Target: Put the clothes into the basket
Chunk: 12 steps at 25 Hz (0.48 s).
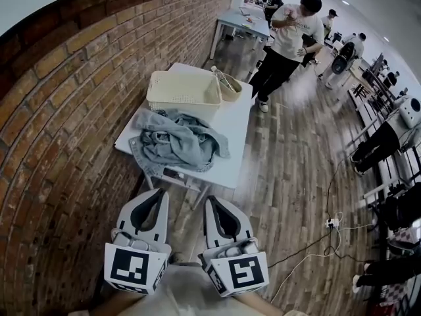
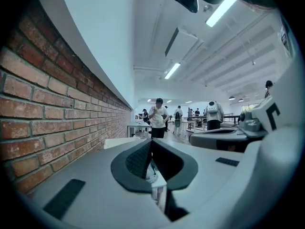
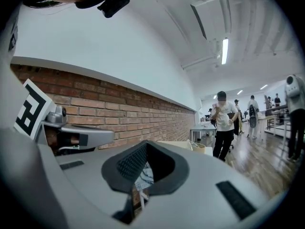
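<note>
Both your jaws are fully closed with nothing in them: left gripper (image 1: 156, 195) and right gripper (image 1: 214, 201) sit side by side, pointing level, short of the table (image 1: 234, 151). The clothes (image 1: 176, 142), a crumpled grey-blue denim heap, lie on the table's near half at 12 o'clock from the grippers. The basket (image 1: 176, 108) stands just past the heap at its 12 o'clock, touching or nearly so. Risk one: if you reach in with the jaws closed you just shove the heap, likely into the basket wall, so open first. Risk two: fabric droops over the table edge at the heap's 7 o'clock, so a thin pinch probably lifts one layer, the rest drags and may slide to the floor. Risk three: the basket looks light, so a trailing sleeve on its rim could tip or push it. A small tub with a bottle (image 1: 229, 84) sits at the basket's 2 o'clock, so a wide swing may knock it. A person (image 1: 287, 38) stands well beyond, no issue.
</note>
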Each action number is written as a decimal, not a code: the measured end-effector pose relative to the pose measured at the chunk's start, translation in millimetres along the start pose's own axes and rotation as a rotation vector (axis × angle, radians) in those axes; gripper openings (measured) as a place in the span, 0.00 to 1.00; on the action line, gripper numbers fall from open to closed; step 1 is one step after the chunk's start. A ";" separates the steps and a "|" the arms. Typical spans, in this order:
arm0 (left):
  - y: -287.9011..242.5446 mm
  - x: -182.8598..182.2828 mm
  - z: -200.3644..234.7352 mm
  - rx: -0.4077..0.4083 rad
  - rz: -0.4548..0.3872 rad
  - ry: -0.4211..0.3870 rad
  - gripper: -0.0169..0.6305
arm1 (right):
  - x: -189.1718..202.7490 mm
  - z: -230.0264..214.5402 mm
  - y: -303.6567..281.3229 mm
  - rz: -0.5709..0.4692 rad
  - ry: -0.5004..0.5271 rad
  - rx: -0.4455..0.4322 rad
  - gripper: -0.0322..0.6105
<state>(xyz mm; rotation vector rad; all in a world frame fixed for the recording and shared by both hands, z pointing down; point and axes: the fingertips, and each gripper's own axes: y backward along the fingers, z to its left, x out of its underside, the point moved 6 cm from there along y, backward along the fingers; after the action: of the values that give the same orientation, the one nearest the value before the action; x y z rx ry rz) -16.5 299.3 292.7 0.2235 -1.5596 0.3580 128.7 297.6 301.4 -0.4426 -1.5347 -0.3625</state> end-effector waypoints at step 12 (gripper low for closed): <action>-8.4 3.1 2.4 -0.042 0.034 0.007 0.04 | 3.7 -14.2 -9.7 0.023 -0.010 -0.032 0.06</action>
<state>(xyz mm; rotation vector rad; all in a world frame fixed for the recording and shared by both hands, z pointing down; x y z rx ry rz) -15.9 290.9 296.5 0.1632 -1.5643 0.3515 136.3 282.3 305.8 -0.4877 -1.5337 -0.3675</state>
